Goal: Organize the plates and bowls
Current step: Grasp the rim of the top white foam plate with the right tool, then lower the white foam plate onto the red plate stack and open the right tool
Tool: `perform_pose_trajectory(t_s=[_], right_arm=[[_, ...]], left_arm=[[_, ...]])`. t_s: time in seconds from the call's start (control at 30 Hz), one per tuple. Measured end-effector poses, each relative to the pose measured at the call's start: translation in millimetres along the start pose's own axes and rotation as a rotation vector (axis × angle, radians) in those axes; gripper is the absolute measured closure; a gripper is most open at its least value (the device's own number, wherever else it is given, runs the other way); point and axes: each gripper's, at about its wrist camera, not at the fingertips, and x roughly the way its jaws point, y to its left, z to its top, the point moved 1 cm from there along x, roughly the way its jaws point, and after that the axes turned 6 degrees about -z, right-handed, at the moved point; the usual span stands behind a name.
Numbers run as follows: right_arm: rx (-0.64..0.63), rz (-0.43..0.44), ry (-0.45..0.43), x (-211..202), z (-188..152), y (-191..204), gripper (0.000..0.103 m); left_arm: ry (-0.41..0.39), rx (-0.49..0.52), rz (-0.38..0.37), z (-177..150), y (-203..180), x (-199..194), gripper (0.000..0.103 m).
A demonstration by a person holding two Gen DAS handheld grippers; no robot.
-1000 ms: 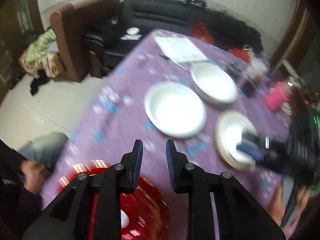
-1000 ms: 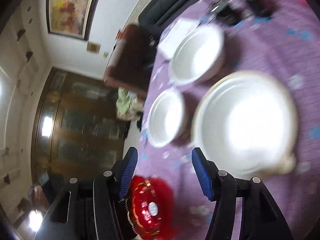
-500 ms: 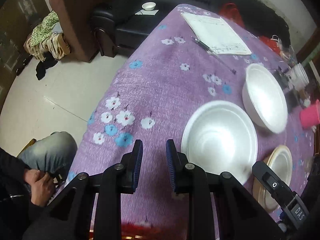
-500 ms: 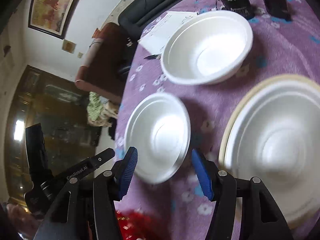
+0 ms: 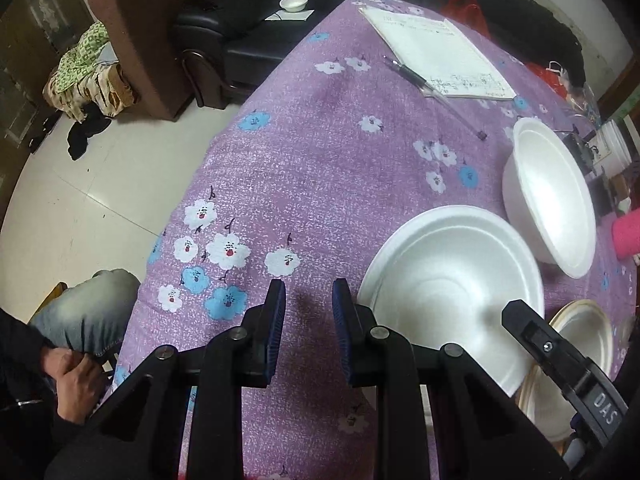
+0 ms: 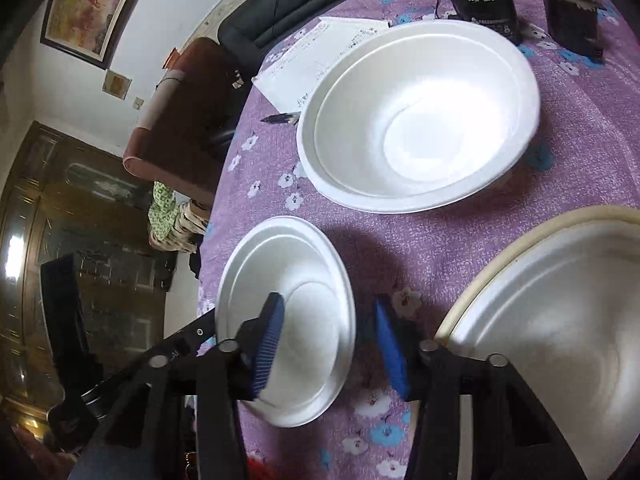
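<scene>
Purple floral cloth [image 5: 320, 168] covered the table, with a brown armchair [image 5: 132, 36] and a black sofa [image 5: 256, 32] beyond its far edge. I took the small white foam bowl [image 6: 296, 316] as my landmark. Behind it sat the larger white foam bowl [image 6: 416, 116], apart from it, and to its right the stack of white plates on a cream-rimmed one [image 6: 560, 320], also apart. Beyond the larger bowl lay a sheet of written paper [image 5: 440, 52] with a pen [image 5: 436, 96] along its edge.

My right gripper [image 6: 328, 340] straddled the small bowl's near right rim, one blue pad over the inside and the other outside over the cloth. Its jaws were closing, the rim between them, but I saw a gap on each side and no pad pressing yet. A second earlier those jaws stood wider and the bowl lay farther ahead, with a red patterned plate showing low in both views; that plate had nearly gone from sight, only a red sliver left at the bottom edge.

My left gripper [image 5: 308, 320] hung just left of the small bowl, jaws narrowly apart with only cloth between them, no different from before. It had dropped closer to the cloth.
</scene>
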Motion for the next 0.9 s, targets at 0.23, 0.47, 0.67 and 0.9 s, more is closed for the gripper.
perform_pose_trajectory(t_s=[0.23, 0.47, 0.67, 0.9], right_arm=[[-0.029, -0.024, 0.01, 4.0, -3.9, -2.2, 0.09], [-0.048, -0.06, -0.012, 6.4, -5.3, -3.1, 0.096], [-0.052, -0.045, -0.022, 3.1, -6.0, -2.5, 0.096], [-0.063, -0.026, -0.038, -10.9, -14.2, 1.3, 0.096]], left_arm=[[0.013, -0.015, 0.015, -3.4, 4.8, 0.2, 0.081], [0.028, -0.01, 0.043, -7.6, 0.7, 11.8, 0.081], [0.016, -0.012, 0.038, -10.3, 0.6, 9.0, 0.083], [-0.013, 0.002, 0.008, -25.6, -4.8, -9.8, 0.097]])
